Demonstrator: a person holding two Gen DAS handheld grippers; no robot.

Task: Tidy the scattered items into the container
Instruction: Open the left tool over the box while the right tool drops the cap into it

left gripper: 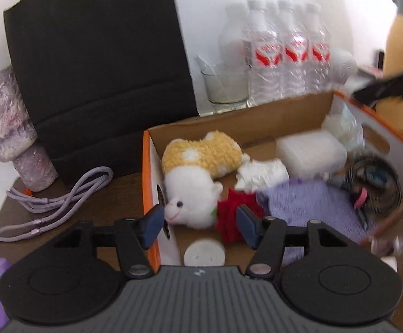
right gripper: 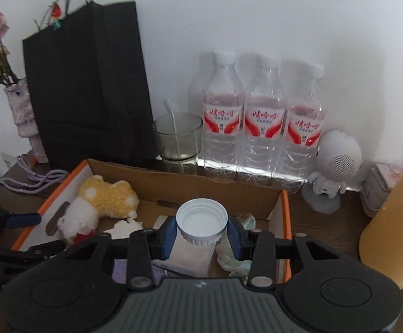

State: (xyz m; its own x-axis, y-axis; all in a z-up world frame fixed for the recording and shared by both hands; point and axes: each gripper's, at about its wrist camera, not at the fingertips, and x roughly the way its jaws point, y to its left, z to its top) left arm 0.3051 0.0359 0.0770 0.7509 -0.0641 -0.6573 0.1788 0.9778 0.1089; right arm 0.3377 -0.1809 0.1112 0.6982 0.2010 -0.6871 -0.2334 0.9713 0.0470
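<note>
Bottles behind box; right claw grips cap, left claw parted, empty.

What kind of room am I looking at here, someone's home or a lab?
Most likely a home, perhaps a bedroom desk or side table. A wooden tabletop against a white wall holds a vase of dried roses, bottled water, a black gift bag, and a cardboard box with a plush toy.
</note>
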